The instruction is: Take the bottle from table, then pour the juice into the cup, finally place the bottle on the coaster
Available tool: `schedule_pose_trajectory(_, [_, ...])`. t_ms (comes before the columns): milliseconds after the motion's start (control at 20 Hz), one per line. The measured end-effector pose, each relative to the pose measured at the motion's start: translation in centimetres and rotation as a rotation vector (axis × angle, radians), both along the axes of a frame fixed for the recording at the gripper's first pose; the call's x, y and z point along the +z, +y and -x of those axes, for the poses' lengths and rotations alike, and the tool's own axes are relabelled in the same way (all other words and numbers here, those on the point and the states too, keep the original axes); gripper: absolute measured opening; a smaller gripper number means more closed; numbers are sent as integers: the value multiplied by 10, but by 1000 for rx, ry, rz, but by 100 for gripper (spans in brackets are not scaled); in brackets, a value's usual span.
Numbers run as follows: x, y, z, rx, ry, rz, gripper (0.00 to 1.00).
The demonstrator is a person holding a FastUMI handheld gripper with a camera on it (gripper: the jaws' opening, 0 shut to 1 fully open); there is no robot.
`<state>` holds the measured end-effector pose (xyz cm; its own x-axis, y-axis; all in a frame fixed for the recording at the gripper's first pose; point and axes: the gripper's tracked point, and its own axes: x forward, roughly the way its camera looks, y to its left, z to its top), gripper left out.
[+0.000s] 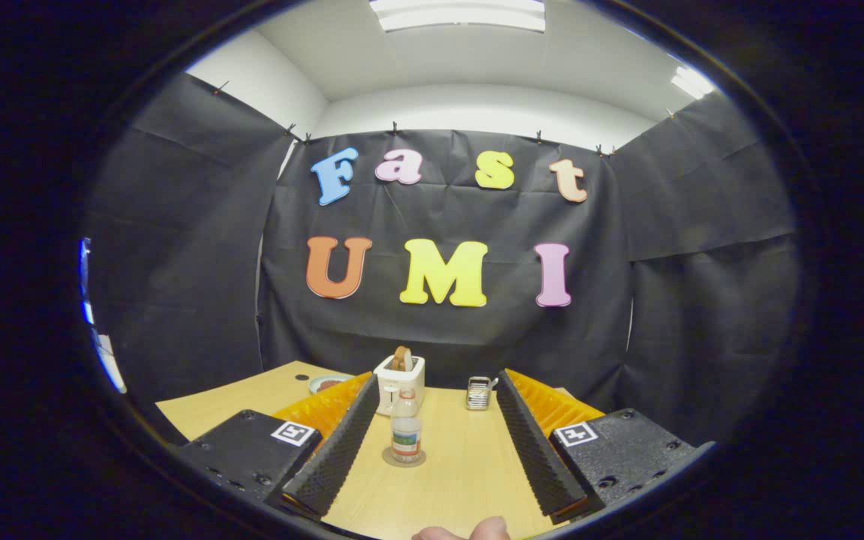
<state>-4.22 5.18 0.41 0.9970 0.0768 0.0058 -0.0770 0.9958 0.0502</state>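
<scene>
1. The gripper [432, 442] has its fingers [334, 450] spread wide, holding nothing.
2. The bottle [406, 426] stands upright on a round coaster [403, 458] on the bench [462, 472], between the fingers, nearer the left one.
3. Risk: moving off-centre, the left finger could tip the bottle.
4. The cup is possibly the small thing [478, 392] beyond the bottle, beside the toaster [399, 382]; hard to tell.

The gripper [436, 435] had two long fingers [334, 450] with black ribbed pads and orange ridged outer sides. Each sat on a black block carrying a square black-and-white marker [293, 433] and small screws. Its jaws stood wide apart.
</scene>
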Motion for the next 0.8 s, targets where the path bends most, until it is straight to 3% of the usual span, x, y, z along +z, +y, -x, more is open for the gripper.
schedule_pose_trajectory(300, [-6,-11,25,-38,-2,18,100])
schedule_pose_trajectory(800, [-7,-14,30,-50,-10,19,100])
